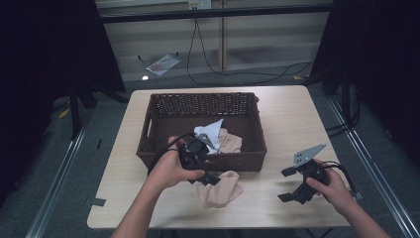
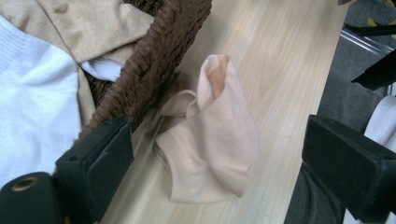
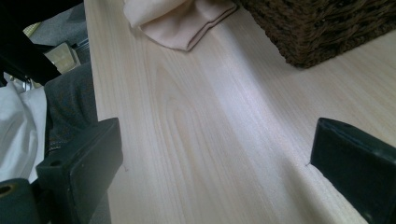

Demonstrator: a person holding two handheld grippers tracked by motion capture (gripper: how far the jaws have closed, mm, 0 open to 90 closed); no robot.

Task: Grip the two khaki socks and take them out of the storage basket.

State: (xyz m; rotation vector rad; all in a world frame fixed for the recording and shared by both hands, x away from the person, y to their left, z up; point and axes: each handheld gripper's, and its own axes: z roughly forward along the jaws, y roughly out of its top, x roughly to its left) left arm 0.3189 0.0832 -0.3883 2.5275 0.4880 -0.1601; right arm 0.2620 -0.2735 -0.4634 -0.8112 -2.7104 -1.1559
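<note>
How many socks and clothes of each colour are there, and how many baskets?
Pale pink cloth lying on the table: 1, the pink sock
White cloth in the basket: 1, the white sock
Beige cloth in the basket: 1, the beige cloth
Brown wicker basket: 1
Total: 4 things, 3 cloth pieces and 1 basket.

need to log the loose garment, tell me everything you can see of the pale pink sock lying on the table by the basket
The pale pink sock is thin, smooth knit fabric, crumpled and folded over itself, its cuff end humped up with the opening showing. It lies flat on the light wooden table, outside the dark brown woven basket, right against its front wall. The left gripper hangs above it, jaws wide apart and clear of the cloth.
</note>
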